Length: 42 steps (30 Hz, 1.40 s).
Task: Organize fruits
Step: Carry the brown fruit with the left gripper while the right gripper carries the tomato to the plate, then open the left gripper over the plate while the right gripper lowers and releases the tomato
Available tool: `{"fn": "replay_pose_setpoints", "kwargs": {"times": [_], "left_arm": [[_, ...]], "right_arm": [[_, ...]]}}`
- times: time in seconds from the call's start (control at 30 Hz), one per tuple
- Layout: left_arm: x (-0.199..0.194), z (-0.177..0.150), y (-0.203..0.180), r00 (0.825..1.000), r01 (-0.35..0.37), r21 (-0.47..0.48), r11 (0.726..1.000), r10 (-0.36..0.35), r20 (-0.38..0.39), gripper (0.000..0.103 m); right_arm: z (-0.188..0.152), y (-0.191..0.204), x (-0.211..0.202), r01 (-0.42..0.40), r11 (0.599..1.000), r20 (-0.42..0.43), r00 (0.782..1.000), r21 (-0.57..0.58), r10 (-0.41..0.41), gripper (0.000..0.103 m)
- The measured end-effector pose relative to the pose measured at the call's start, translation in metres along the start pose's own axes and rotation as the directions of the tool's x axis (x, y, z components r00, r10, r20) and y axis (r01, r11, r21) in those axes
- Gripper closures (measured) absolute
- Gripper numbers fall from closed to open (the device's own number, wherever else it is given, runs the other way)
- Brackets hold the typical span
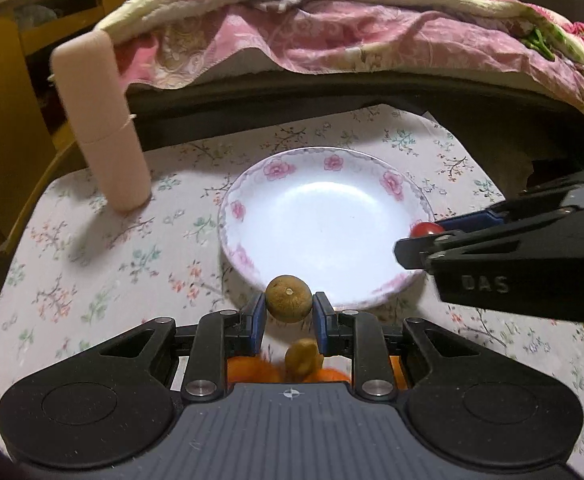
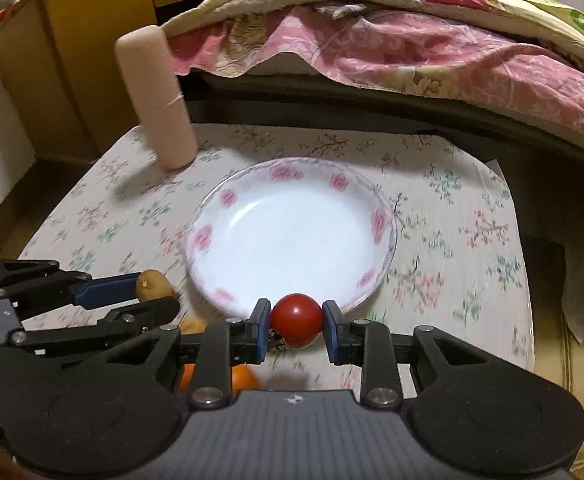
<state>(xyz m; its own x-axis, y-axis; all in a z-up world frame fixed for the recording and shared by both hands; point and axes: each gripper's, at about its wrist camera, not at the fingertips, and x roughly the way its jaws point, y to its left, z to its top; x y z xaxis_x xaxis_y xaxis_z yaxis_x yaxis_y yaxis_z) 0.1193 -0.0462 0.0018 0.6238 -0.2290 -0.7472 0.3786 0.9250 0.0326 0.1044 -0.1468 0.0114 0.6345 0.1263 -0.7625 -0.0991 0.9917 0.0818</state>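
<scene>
Your left gripper (image 1: 288,307) is clamped on a small brown, rough-skinned round fruit (image 1: 288,298), its blue pads (image 1: 256,322) pressed to both sides; you hold it just at the near rim of the white plate with pink flowers (image 1: 392,182), which has nothing in it. Your right gripper (image 2: 296,318) is closed on a small red tomato (image 2: 296,319), likewise at the plate's near edge; in the left wrist view its black body carries the raised letters "DAS". Beneath your left gripper a second brown fruit (image 1: 302,360) and orange fruits (image 1: 247,368) lie on the flowered tablecloth (image 1: 91,272), partly hidden. A pale pink cylindrical container (image 1: 103,128) stands upright at the cloth's far left; no writing on it can be read; a bed with pink floral bedding (image 1: 372,36) runs behind.
</scene>
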Motion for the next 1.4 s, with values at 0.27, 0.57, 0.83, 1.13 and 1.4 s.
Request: {"fn": "replay_pose_setpoints", "kwargs": {"times": [0.27, 0.57, 0.83, 1.13, 1.4], "left_arm": [[0.022, 0.011, -0.008, 1.0, -0.003, 0.024, 1.0, 0.003, -0.013, 0.071], [0.035, 0.013, -0.009, 1.0, -0.005, 0.03, 1.0, 0.006, -0.028, 0.07], [0.038, 0.013, -0.01, 0.999, -0.006, 0.028, 1.0, 0.007, -0.031, 0.068], [0.033, 0.014, -0.006, 1.0, -0.002, 0.011, 1.0, 0.003, -0.024, 0.063], [0.028, 0.016, 0.014, 1.0, 0.012, -0.067, 0.998, -0.012, -0.005, 0.055]], "right_arm": [[0.015, -0.008, 0.033, 0.011, 1.0, -0.015, 1.0, -0.016, -0.011, 0.073], [0.022, -0.019, 0.055, 0.007, 1.0, -0.039, 0.999, 0.004, -0.007, 0.072], [0.021, -0.021, 0.064, 0.01, 1.0, -0.055, 0.998, 0.016, -0.009, 0.072], [0.023, -0.027, 0.057, -0.003, 0.999, -0.031, 1.0, 0.049, 0.004, 0.072], [0.026, -0.035, 0.05, -0.02, 0.995, -0.008, 1.0, 0.096, 0.021, 0.072]]}}
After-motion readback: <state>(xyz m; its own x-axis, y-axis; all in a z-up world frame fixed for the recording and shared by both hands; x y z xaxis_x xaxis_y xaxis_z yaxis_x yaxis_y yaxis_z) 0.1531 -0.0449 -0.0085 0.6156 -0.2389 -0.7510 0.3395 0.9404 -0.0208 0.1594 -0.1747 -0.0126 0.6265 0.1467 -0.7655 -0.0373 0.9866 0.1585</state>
